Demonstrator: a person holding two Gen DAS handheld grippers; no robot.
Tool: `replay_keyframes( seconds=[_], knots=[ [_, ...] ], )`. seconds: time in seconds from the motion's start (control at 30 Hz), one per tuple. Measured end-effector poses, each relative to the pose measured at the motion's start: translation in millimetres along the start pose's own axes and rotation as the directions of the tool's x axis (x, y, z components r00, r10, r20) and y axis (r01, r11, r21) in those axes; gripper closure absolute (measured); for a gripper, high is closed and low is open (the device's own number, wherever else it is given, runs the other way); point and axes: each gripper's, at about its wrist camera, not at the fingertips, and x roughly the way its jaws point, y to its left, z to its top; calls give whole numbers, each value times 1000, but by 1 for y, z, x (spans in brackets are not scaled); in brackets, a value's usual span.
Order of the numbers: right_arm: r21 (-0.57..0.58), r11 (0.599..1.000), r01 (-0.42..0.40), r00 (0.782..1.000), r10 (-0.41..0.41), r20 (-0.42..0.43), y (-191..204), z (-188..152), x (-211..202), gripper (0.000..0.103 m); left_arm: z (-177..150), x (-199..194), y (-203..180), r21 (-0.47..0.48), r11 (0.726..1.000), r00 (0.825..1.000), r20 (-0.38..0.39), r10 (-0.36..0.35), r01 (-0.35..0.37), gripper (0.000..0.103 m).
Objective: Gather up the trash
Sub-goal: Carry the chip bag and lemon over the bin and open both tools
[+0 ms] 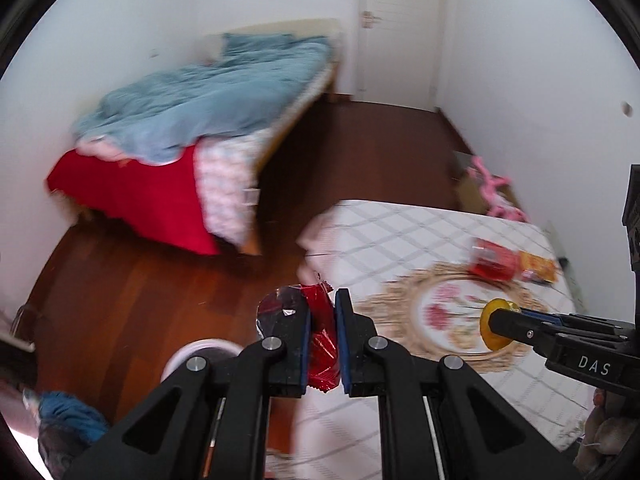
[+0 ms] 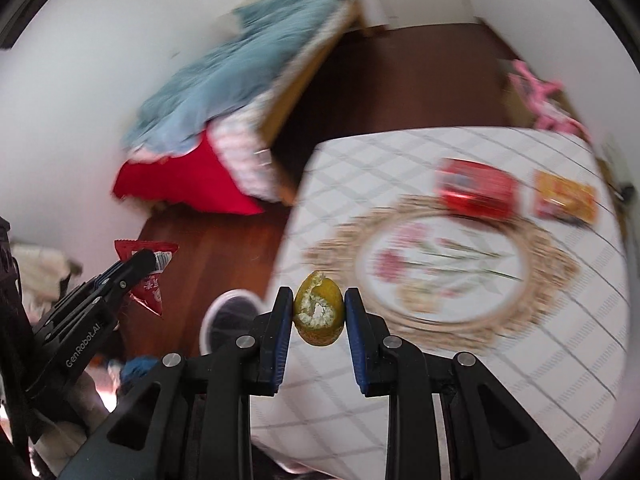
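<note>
My left gripper (image 1: 323, 312) is shut on a red snack wrapper (image 1: 320, 344), held over the wooden floor beside the table's left edge; it also shows in the right wrist view (image 2: 150, 280). My right gripper (image 2: 318, 312) is shut on a yellow fruit peel (image 2: 319, 314), held above the table's front left part; the peel also shows in the left wrist view (image 1: 494, 322). A red packet (image 2: 476, 192) and an orange packet (image 2: 564, 198) lie on the table's far right. A white bin (image 2: 228, 320) with a dark inside stands on the floor below both grippers.
The table (image 2: 540, 360) has a white checked cloth and a floral mat (image 2: 440, 264). A bed with blue and red covers (image 1: 192, 120) stands at the back left. A pink toy (image 1: 496, 196) lies behind the table. Clothes lie on the floor at lower left (image 1: 68, 420).
</note>
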Motion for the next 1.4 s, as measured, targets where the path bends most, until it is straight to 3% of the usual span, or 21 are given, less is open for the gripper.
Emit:
replay_keyframes(
  seconds=[0.17, 0.3, 0.4, 0.47, 0.53, 0.67, 0.87, 0.9, 0.97, 1.03, 1.07, 1.13, 1.17, 1.2, 1.27, 1.4],
  knots=[
    [-90, 993, -81, 993, 73, -96, 87, -3, 69, 75, -29, 22, 86, -119, 990, 995, -75, 62, -70, 95],
    [-132, 986, -104, 977, 77, -197, 136, -20, 136, 75, -64, 60, 154, -254, 965, 982, -189, 16, -65, 95],
    [-138, 984, -109, 958, 67, -278, 162, -35, 192, 75, -92, 100, 199, -368, 928, 957, -285, -51, -60, 94],
    [-143, 985, -102, 942, 49, -332, 173, -45, 230, 76, -111, 127, 227, -450, 891, 933, -342, -115, -55, 94],
    [-138, 986, -89, 922, 29, -385, 179, -55, 265, 75, -122, 153, 244, -487, 871, 903, -397, -164, -56, 94],
    [-150, 987, -55, 880, -23, -475, 185, -67, 325, 75, -132, 185, 263, -500, 862, 869, -459, -184, -81, 92],
    [-177, 984, -29, 843, -71, -533, 196, -74, 384, 75, -136, 211, 283, -513, 852, 847, -494, -196, -102, 91],
    [-183, 983, -28, 839, -76, -538, 198, -74, 391, 75, -138, 213, 287, -512, 851, 847, -499, -185, -115, 88],
    [-190, 981, -33, 827, -80, -556, 203, -75, 405, 70, -142, 212, 292, -511, 849, 846, -505, -171, -134, 73],
    [-203, 979, -32, 815, -92, -572, 207, -76, 417, 59, -147, 210, 297, -513, 843, 849, -507, -145, -162, 28],
    [-210, 977, -29, 814, -100, -573, 206, -76, 417, 45, -150, 208, 299, -514, 840, 852, -507, -132, -176, 22],
    [-223, 975, -28, 811, -108, -575, 208, -76, 421, 29, -155, 205, 301, -506, 838, 849, -518, -105, -205, 18],
    [-238, 971, -22, 812, -122, -571, 208, -76, 421, 25, -157, 204, 301, -494, 840, 845, -528, -86, -224, 15],
    [-250, 968, -20, 811, -130, -571, 209, -77, 421, 22, -159, 202, 301, -475, 844, 840, -540, -57, -248, 5],
    [-271, 962, -13, 803, -152, -576, 210, -79, 421, 0, -162, 197, 299, -443, 850, 837, -547, -3, -286, 1],
    [-340, 940, 31, 800, -227, -555, 210, -86, 413, 0, -167, 183, 295, -409, 849, 837, -543, 66, -333, 1]
  ],
)
